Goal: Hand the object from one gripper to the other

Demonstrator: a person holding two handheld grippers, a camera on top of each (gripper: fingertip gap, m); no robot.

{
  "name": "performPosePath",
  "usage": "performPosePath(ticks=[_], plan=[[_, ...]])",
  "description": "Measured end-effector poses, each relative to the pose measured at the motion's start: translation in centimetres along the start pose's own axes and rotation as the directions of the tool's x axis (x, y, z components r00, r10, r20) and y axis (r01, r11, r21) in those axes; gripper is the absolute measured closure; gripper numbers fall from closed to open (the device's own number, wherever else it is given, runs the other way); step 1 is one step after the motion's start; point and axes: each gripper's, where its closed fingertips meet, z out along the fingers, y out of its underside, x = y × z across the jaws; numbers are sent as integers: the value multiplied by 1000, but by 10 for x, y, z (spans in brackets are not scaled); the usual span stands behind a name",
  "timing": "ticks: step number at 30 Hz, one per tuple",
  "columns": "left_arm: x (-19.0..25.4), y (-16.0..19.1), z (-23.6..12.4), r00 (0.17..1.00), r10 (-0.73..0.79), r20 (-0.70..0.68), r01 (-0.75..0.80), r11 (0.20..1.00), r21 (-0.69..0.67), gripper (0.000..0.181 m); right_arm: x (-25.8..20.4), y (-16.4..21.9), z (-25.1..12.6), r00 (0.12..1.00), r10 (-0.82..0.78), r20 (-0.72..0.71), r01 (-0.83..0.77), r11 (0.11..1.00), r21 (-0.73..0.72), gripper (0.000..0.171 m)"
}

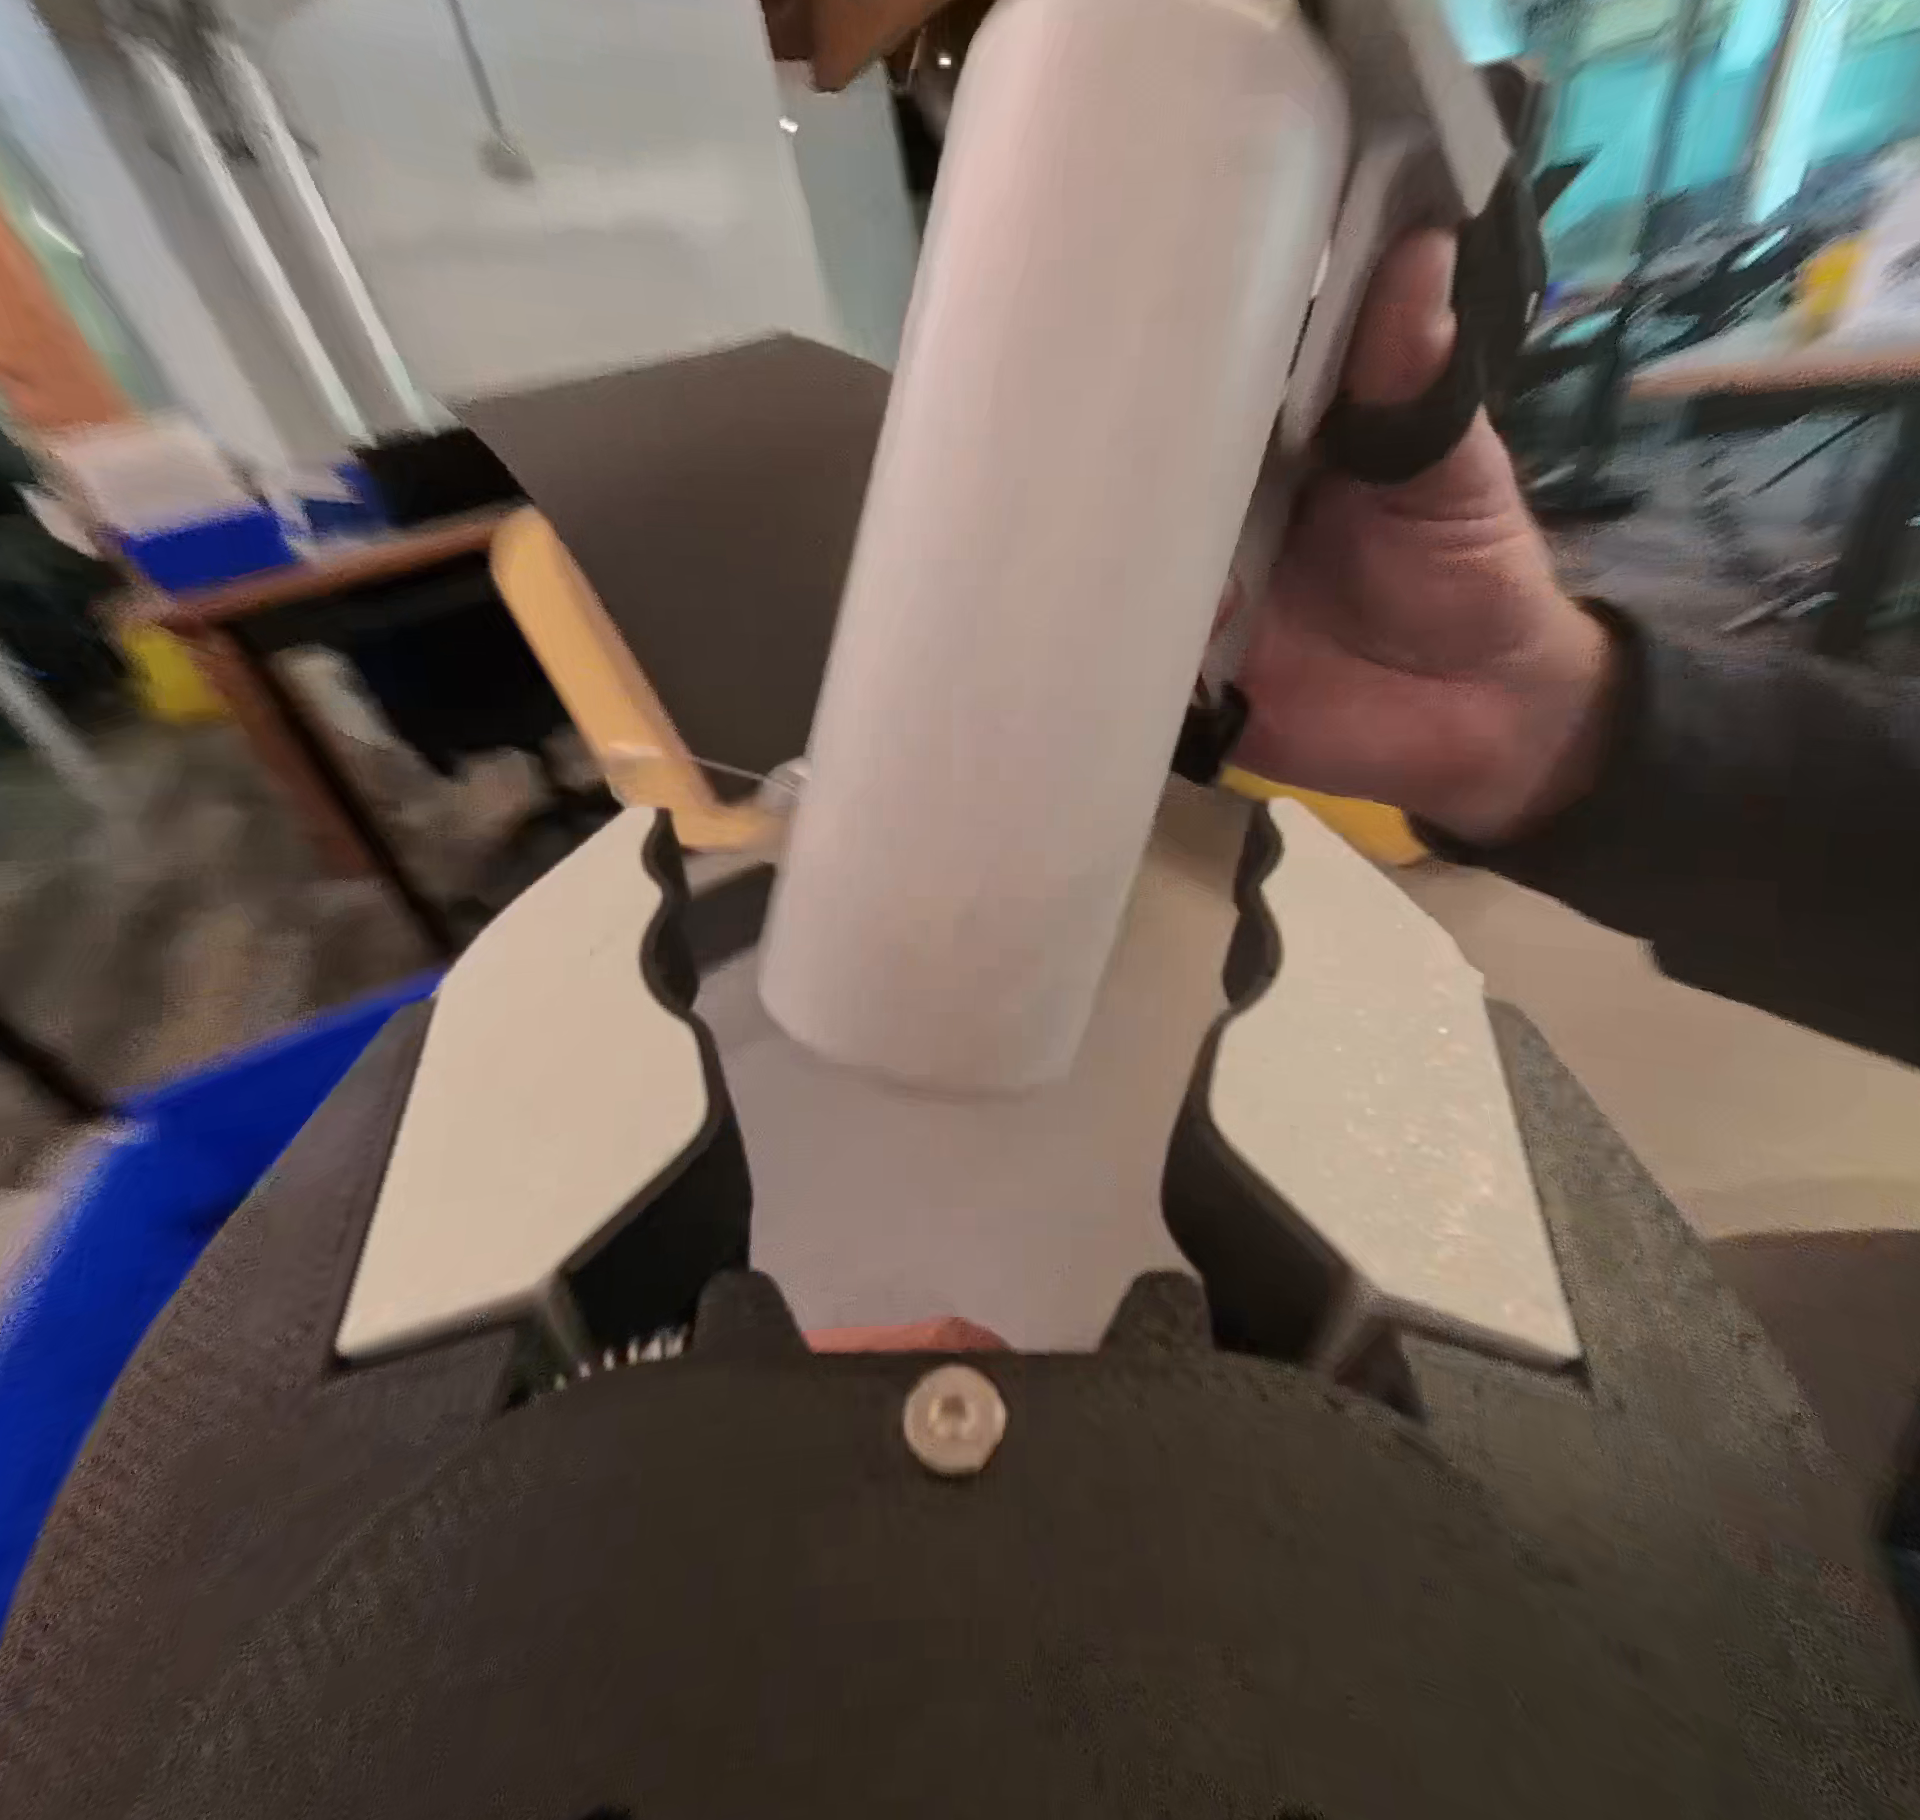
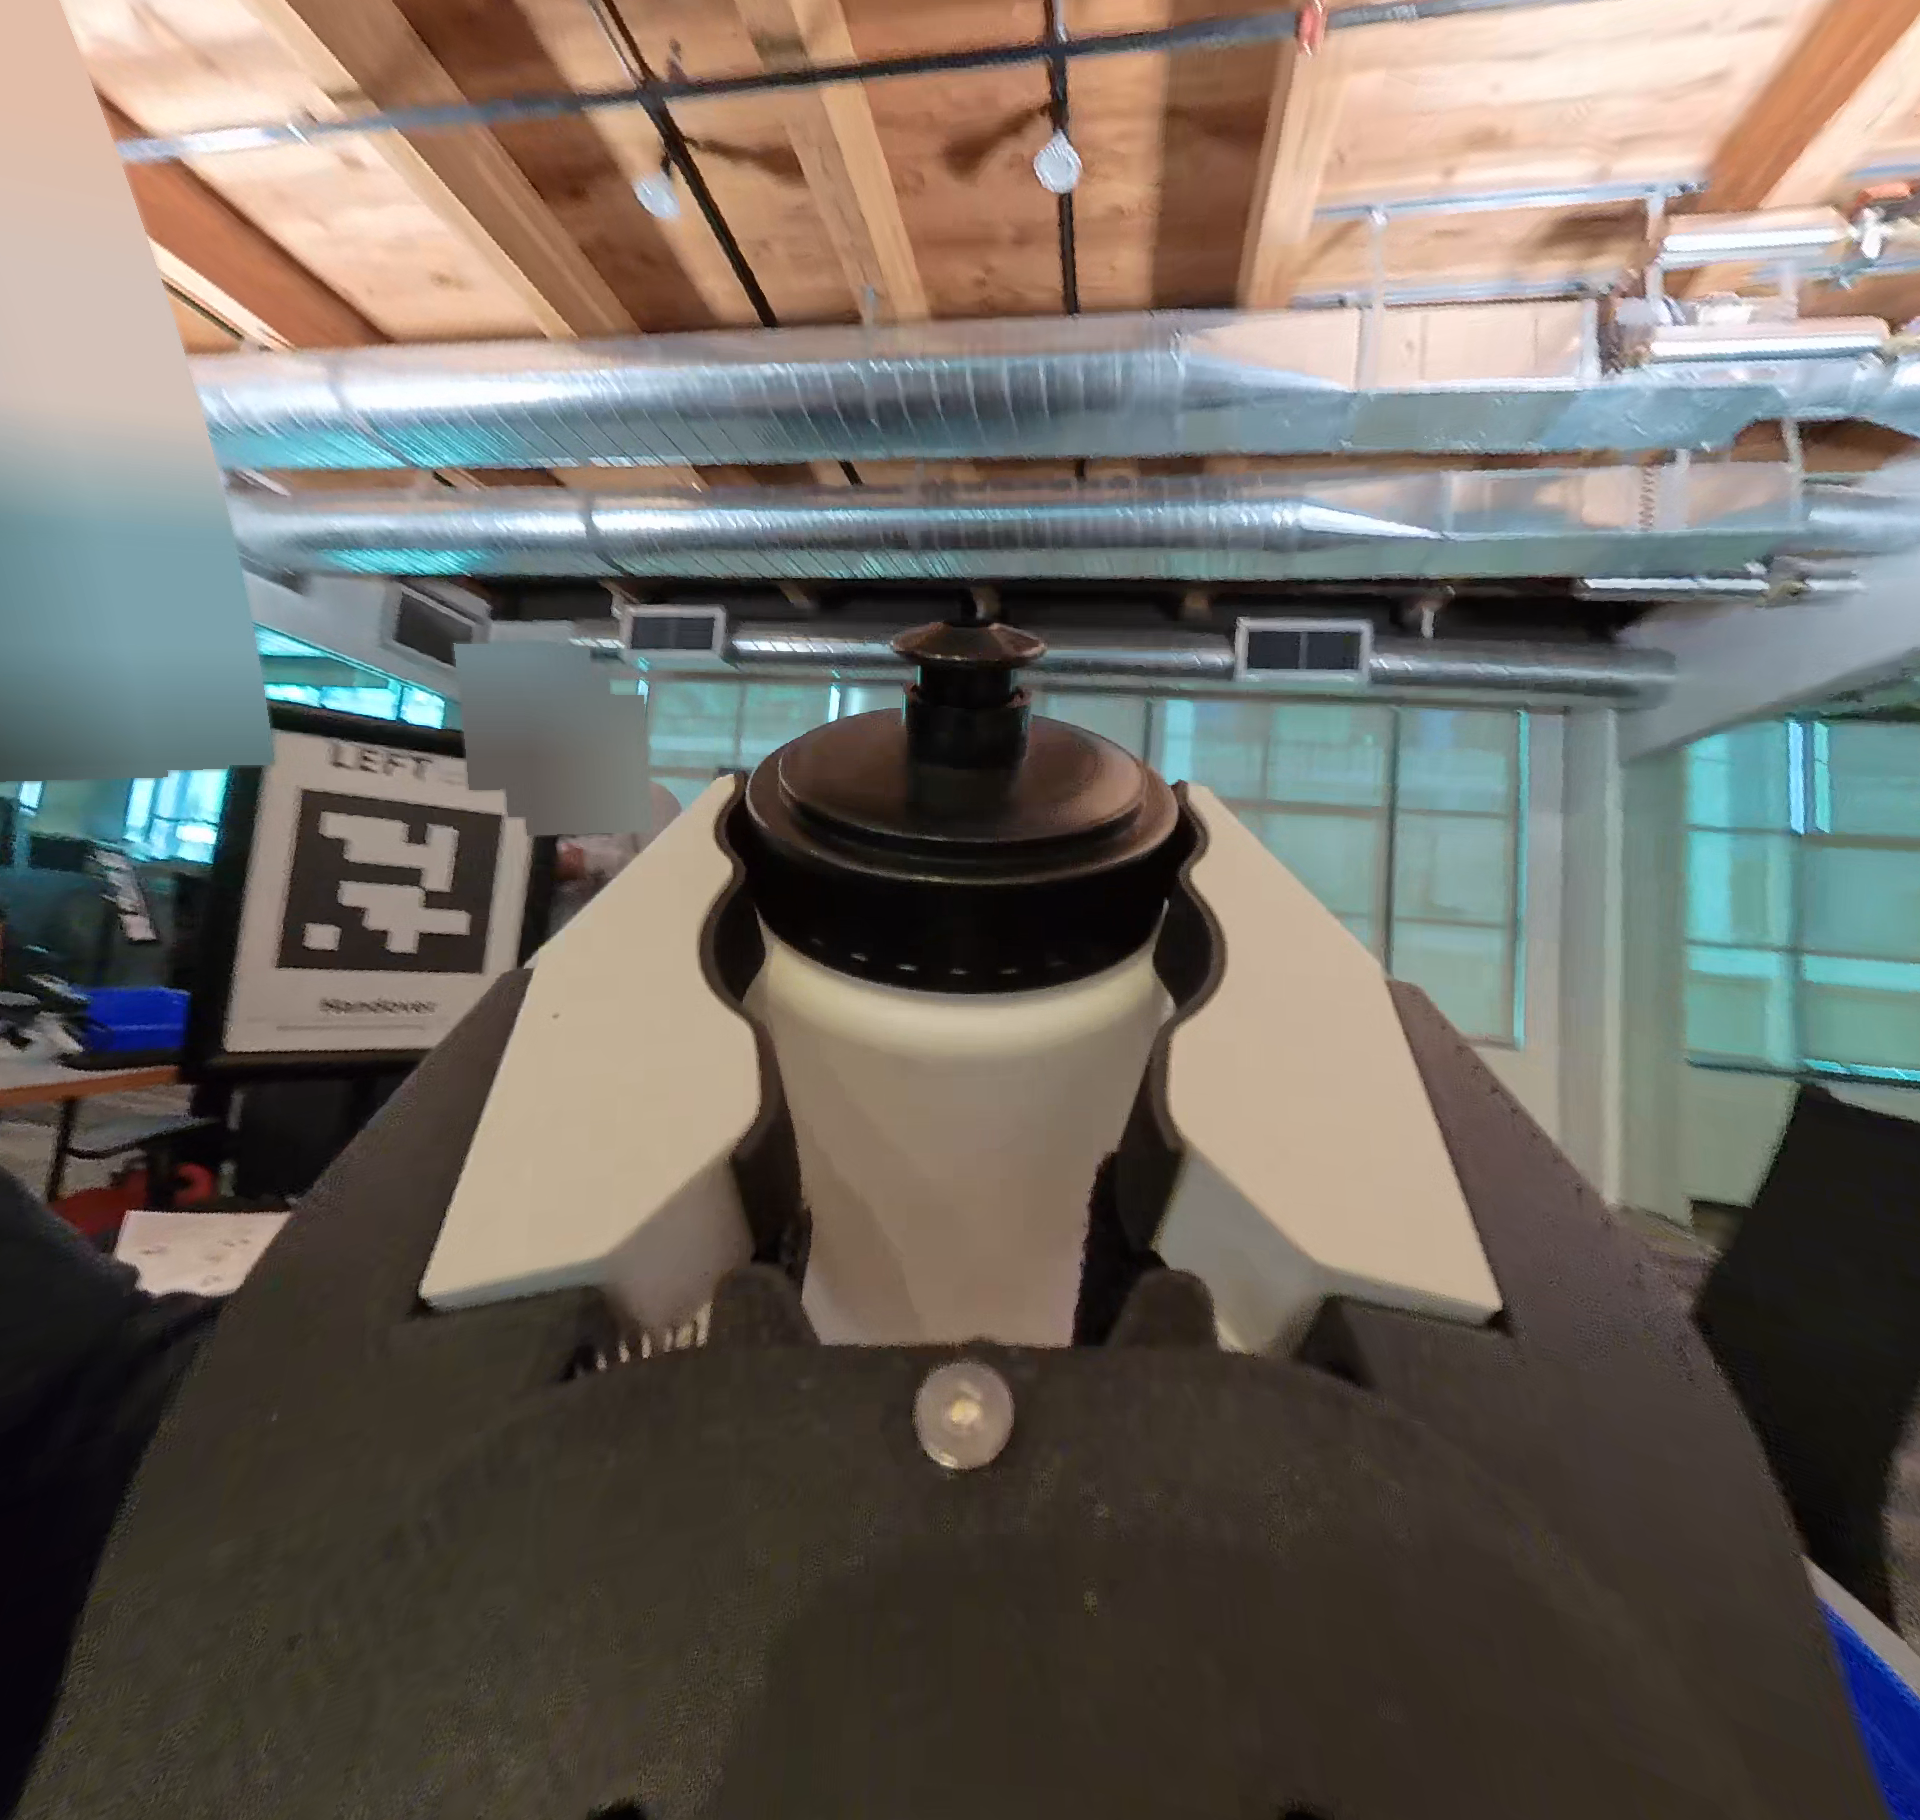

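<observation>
White black-capped bottle [image 2: 951, 1074] gripped by right gripper [image 2: 961, 897]; left gripper [image 1: 961, 929] jaws spread, empty.

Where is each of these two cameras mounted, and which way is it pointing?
Left wrist view: on the left claw, looking forward and slightly down; its open fingers flank the white bottle's bottom end. The person's hand gripping the other claw's handle shows at right.
Right wrist view: on the right claw, tilted up toward the wooden ceiling; its fingers are shut on the bottle below the black cap.
Both views share the bottle.
</observation>
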Motion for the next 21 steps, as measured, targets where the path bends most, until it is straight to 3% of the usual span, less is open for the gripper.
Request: performPosePath(ticks=[2,4,6,7,9,11,15,21], plan=[[6,28,3,956,-263,-133,263,965,-16,66,-13,-10,2,997,22,77,-26,998,56,96],[20,40,5,787,-504,-355,531,847,-24,54,-25,-17,4,988,44,148,-59,993,98,96],[31,20,-10,563,-550,-617,721,692,42,55,-35,-17,6,977,41,209,-65,992,109,96],[33,11,-17,503,-526,-686,767,638,73,57,-39,-16,6,971,44,237,-72,991,110,96],[46,0,-24,446,-463,-766,787,610,89,55,-45,-16,4,957,51,287,-89,988,123,96],[52,-7,-23,409,-451,-793,810,579,89,49,-48,-15,1,948,43,316,-90,987,135,96],[39,-10,-22,402,-468,-787,857,495,143,78,-53,-9,-3,941,12,339,-62,989,137,96],[36,-11,-25,458,-468,-756,841,503,198,77,-57,-7,-11,934,-9,358,-42,990,135,96]])
